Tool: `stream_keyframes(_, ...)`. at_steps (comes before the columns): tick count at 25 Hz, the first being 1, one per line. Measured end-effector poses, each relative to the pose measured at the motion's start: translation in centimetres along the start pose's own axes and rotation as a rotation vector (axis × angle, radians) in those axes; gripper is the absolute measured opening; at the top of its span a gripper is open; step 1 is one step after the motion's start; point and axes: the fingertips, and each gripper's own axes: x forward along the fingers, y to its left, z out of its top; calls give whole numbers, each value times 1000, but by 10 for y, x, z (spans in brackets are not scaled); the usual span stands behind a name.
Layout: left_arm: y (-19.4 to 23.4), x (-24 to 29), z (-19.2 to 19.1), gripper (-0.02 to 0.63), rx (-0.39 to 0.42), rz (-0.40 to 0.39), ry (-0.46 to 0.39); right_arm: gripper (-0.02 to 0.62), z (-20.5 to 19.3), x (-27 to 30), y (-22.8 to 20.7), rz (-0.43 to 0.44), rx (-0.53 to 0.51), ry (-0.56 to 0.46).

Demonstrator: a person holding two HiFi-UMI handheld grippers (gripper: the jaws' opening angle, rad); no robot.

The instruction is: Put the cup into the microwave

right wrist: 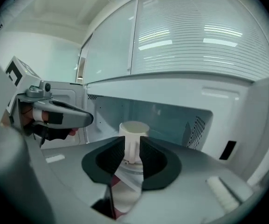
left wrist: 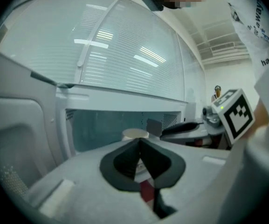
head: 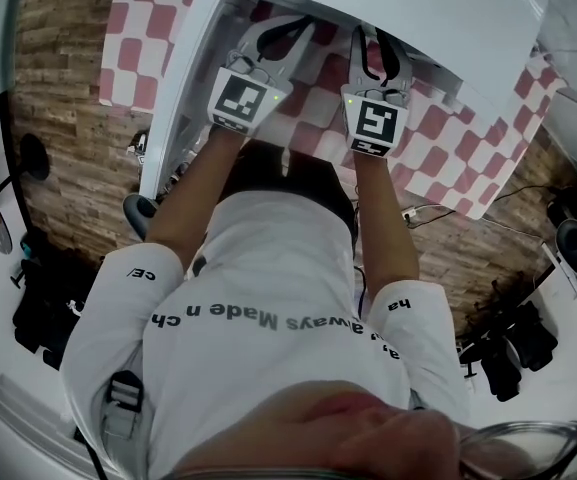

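Cup (right wrist: 134,127): 1, white, upright inside the microwave (right wrist: 171,115), approx mid-floor, on what looks like the turntable (right wrist: 130,166). So the task's thing is in the cavity.
R claw (right wrist: 132,143): jaws a narrow gap apart, aimed straight at the cup. The cup body shows thru the gap and its rim is wider than the gap, so it stands just past the tips and isn't squeezed. Can't tell whether the pads touch it.
Why R so: prob lined up w/ the cup's axis so it sets down w/o tipping. The narrow gap reads as a let-go (my guess).
L claw (left wrist: 139,146): jaws pressed together, nothing btwn them. It hangs at the cavity mouth, left of the R claw, pointing at the cup.
Why L so: prob idle, since the cup is a 1-claw job. It sits clear of the door and touches nothing.
Door (left wrist: 13,139): 1, swung open to the left, out of both claws' path, so the opening is free.
Tabletop (head: 438,158): 1, under a red/white check cloth. It carries the microwave w/ the opening facing the person.
Marker cubes: 2, 1 per claw.
Count: 1 cup, 1 microwave, 1 door, 2 claws, 2 cubes.
Stage: placing looks approx done. The R claw hasn't backed off and the door isn't closed.
Next (guess): pull the R claw straight back and level.
Risk: a tip catching the cup's side and dragging or tipping it.
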Motion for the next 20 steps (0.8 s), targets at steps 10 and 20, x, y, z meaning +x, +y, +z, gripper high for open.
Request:
stream_keyframes(10,-31,-39,52,3,-4,-30,-35,75,57,-67,12,55,6,-50)
stream_keyframes(20,-60,-79,111,3,-28,-67,-90,55,127,-135,15,102,-14,-118)
